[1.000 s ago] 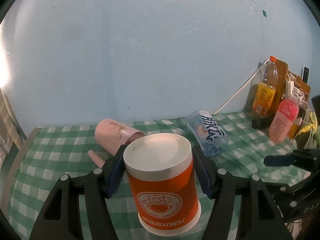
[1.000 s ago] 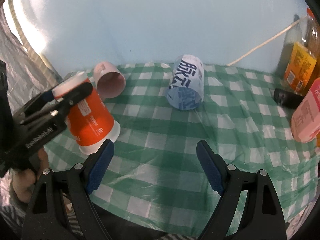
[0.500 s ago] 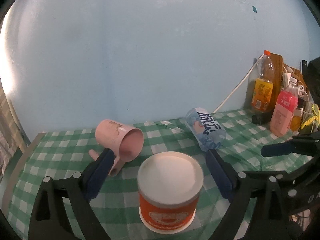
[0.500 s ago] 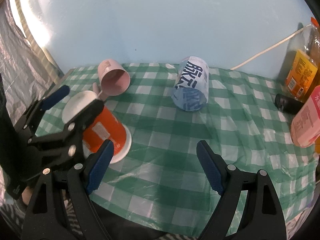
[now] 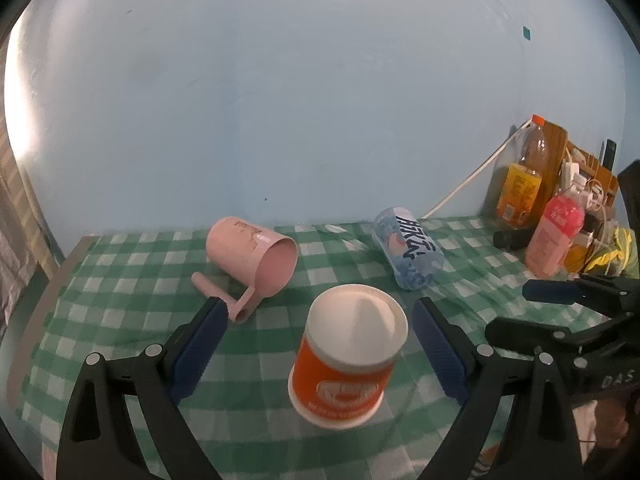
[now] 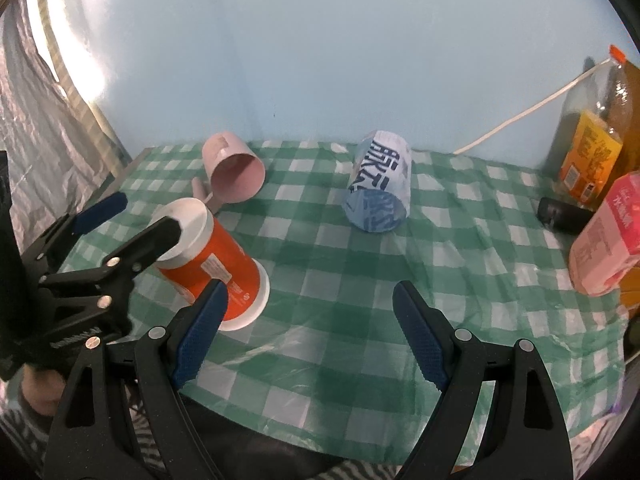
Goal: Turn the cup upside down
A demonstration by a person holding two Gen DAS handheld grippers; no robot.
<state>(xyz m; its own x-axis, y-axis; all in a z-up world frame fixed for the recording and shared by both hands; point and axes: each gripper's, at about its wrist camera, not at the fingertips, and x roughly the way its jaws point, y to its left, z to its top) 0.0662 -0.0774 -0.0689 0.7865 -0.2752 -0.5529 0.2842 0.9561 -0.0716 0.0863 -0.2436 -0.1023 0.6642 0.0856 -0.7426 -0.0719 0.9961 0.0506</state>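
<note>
An orange paper cup (image 5: 344, 364) stands upside down on the green checked tablecloth, white base up; it also shows in the right wrist view (image 6: 212, 264). My left gripper (image 5: 316, 344) is open, its blue pads spread wide on either side of the cup without touching it. A pink mug (image 5: 256, 258) with a handle lies on its side behind it, mouth toward me. A blue-and-white cup (image 5: 408, 252) lies on its side farther right. My right gripper (image 6: 308, 336) is open and empty over the front of the table.
Two drink bottles, orange (image 5: 520, 184) and pink (image 5: 554, 232), stand at the right with a black object (image 5: 512, 238) and clutter. A white cable (image 6: 516, 118) runs along the blue wall. The table's left edge (image 5: 44, 296) is close.
My left gripper has opened, let go of the orange cup and pulled back and up. The cup stays standing upside down. The right gripper has barely moved.
</note>
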